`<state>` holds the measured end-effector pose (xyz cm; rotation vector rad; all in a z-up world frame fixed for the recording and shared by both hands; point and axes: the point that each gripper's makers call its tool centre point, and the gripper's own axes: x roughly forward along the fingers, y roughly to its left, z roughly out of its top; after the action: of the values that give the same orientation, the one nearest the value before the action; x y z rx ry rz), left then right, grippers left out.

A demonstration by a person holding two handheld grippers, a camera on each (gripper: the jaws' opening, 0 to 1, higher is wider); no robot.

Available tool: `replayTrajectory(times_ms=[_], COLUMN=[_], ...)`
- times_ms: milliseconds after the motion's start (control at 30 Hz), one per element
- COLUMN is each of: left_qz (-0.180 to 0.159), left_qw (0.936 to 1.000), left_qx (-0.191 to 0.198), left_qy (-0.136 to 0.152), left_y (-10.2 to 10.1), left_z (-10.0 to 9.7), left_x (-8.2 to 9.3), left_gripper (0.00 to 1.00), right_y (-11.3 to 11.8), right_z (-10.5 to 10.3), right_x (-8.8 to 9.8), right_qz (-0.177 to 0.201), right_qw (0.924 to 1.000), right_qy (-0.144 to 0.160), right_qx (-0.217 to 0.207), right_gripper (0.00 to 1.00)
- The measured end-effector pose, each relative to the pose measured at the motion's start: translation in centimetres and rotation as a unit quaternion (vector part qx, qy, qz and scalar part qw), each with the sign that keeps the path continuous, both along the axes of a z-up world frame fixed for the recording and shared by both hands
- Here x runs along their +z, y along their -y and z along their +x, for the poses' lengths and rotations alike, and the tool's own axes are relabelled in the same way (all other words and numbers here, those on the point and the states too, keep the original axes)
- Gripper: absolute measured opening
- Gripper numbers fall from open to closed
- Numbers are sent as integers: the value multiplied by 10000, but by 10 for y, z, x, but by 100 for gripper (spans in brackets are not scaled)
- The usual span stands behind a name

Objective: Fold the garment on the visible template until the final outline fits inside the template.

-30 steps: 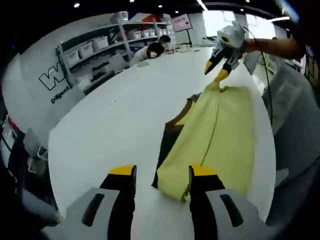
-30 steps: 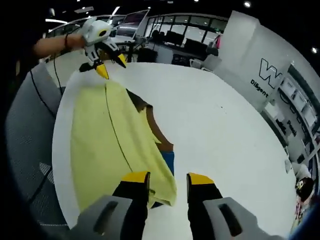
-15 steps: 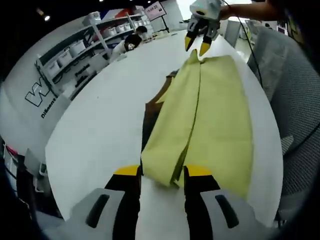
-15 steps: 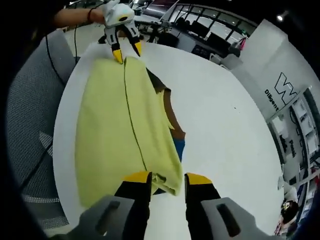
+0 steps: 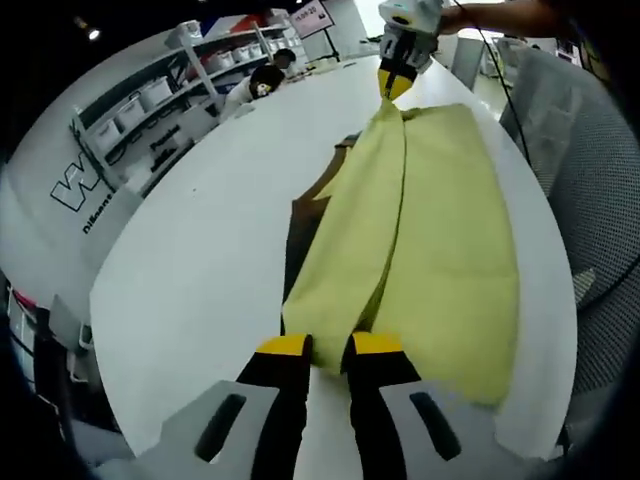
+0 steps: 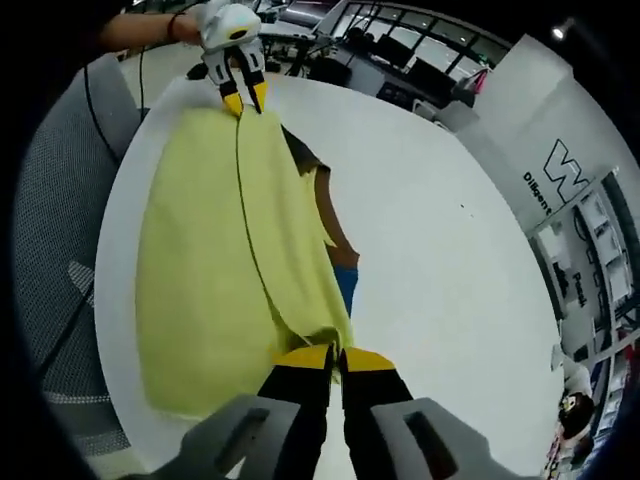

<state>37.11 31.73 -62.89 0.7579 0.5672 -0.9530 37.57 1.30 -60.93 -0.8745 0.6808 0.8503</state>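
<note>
Lying lengthwise on the white round table (image 5: 190, 260), the yellow garment (image 5: 440, 250) is covering most of a dark brown template (image 5: 298, 232), which is showing along its inner edge, with a blue patch (image 6: 347, 287) in the right gripper view. Since half a second ago both grippers have been closing: the jaws were standing apart around the cloth, and now they are pressed onto it. The left gripper (image 5: 328, 346) is pinching the near end of the folded flap, and the right gripper (image 6: 337, 354) is pinching the opposite end; each one is appearing small at the far end of the other view. The outer edge of the garment is running close to the table rim, beside a grey mesh chair (image 5: 590, 190). The inner half of the table is staying open.
</note>
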Motion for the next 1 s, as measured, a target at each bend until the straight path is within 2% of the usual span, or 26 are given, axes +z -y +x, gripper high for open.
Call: replayTrajectory(times_ms=[167, 467, 533, 567, 633, 733, 800, 833, 933, 1000], left_qz=[-78, -551, -563, -572, -633, -724, -730, -730, -908, -1006], left_qw=[9999, 9972, 9969, 9967, 9957, 9941, 9926, 9922, 9865, 9834], left_qx=[85, 497, 555, 583, 669, 812, 969, 1005, 1335, 1482], left_qy=[-36, 14, 34, 41, 65, -6, -43, -53, -289, -279], left_y=[-1, -2, -2, -2, -1, 0, -1, -1, -3, -3], left_z=[2, 24, 30, 33, 40, 45, 55, 56, 66, 74], left_x=[4, 28, 30, 31, 34, 35, 34, 34, 29, 28], left_gripper=[3, 1, 1, 1, 1, 1, 1, 1, 1, 1], right_y=[4, 7, 8, 8, 10, 13, 13, 14, 18, 18], right_z=[7, 16, 22, 27, 28, 34, 40, 42, 49, 52], right_x=[3, 7, 12, 18, 18, 19, 17, 17, 12, 8], right_qz=[306, 761, 818, 932, 1083, 1167, 1438, 1482, 1541, 1665], right_qw=[9985, 9923, 9908, 9886, 9840, 9806, 9719, 9700, 9655, 9568], right_qy=[-45, -94, 102, 235, 47, 91, -66, -65, -136, -224], right_qx=[-448, -972, -1073, -1161, -1415, -1570, -1861, -1925, -2095, -2371], right_gripper=[0, 0, 0, 0, 0, 0, 0, 0, 0, 0])
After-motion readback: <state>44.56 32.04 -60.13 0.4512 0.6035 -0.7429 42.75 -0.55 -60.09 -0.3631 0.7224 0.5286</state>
